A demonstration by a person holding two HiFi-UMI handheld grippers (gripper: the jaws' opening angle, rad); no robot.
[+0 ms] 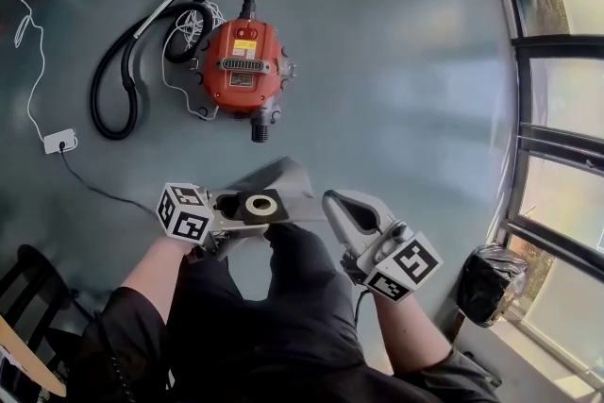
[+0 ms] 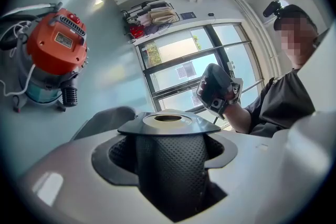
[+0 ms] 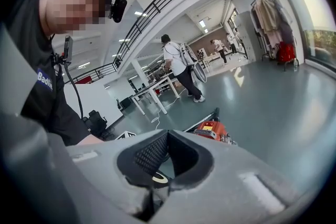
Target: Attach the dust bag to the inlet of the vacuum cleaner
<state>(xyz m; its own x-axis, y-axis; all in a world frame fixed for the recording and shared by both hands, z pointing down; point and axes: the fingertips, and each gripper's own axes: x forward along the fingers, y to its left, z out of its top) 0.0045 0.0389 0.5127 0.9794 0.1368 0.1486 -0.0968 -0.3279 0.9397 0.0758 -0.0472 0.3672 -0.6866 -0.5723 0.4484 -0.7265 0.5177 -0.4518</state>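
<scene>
The vacuum cleaner [image 1: 243, 69] stands on the floor [image 1: 396, 90], with its hose [image 1: 121, 85] coiled to its left. Nearer the person, the dust bag [image 1: 274, 189] sits in the left gripper [image 1: 241, 203] jaws, with the right gripper [image 1: 332, 201] just right of it.

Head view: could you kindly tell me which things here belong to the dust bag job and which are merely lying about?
Job: dust bag, gripped by the left gripper; vacuum cleaner with its hose; right gripper, shut and empty.
Lying about: socket block; black bag; chair.
</scene>
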